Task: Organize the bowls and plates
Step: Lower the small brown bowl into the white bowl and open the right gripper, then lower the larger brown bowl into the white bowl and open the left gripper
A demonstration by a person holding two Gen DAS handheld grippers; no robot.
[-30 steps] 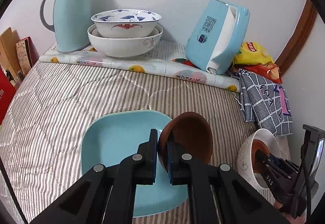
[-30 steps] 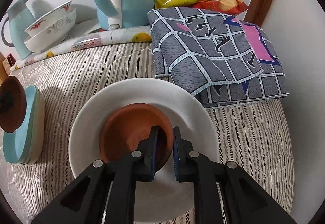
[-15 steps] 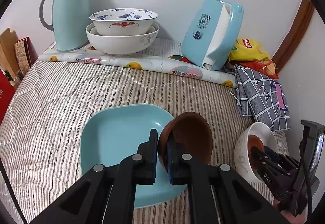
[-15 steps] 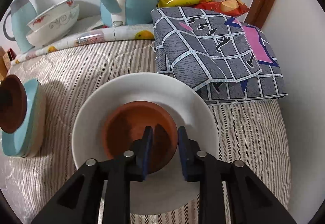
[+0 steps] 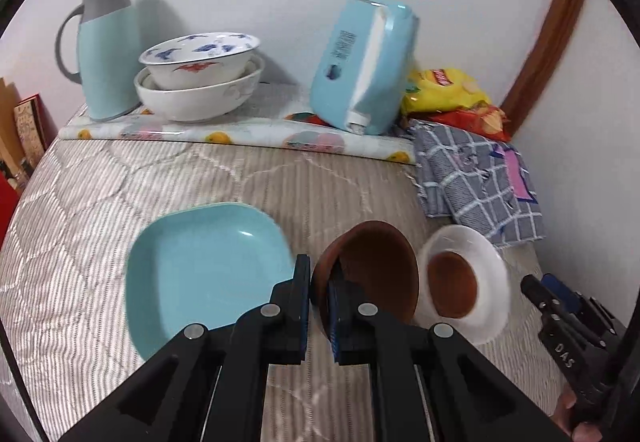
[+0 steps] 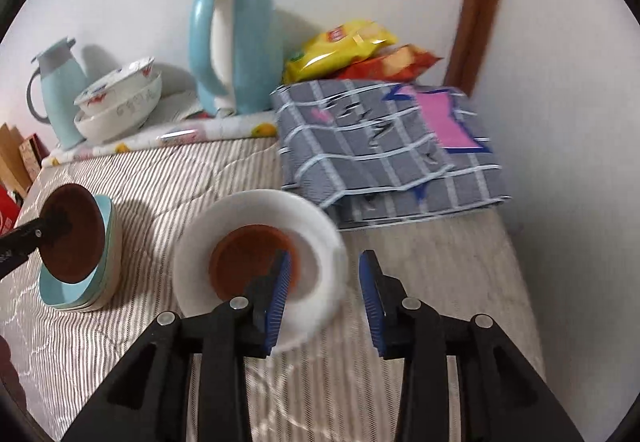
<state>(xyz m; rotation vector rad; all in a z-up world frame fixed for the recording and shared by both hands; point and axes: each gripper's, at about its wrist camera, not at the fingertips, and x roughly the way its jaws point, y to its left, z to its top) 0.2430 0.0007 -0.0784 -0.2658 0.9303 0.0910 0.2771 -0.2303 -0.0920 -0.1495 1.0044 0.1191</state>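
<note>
My left gripper [image 5: 320, 282] is shut on the rim of a brown bowl [image 5: 376, 270], held tilted above the striped cover between a light blue square plate [image 5: 200, 270] and a white plate [image 5: 492, 282]. A small brown dish [image 5: 452, 286] lies in the white plate. In the right wrist view my right gripper [image 6: 325, 262] hangs above the near edge of the white plate [image 6: 320, 226], its jaws opening with nothing gripped. The brown dish [image 6: 248, 262] lies free below its left finger. Far left, the left gripper [image 6: 60, 226] holds the brown bowl [image 6: 76, 242] over the blue plate [image 6: 80, 294].
At the back stand two stacked patterned bowls [image 5: 200, 81], a light blue jug [image 5: 104, 49] and a blue kettle [image 5: 360, 69]. Snack bags [image 5: 444, 89] and a folded checked cloth [image 5: 480, 177] fill the back right corner. A wall closes the right side.
My right gripper let go of the small brown dish, opened and rose away from it. My left gripper carried the brown bowl rightward off the blue plate, nearer the white plate.
</note>
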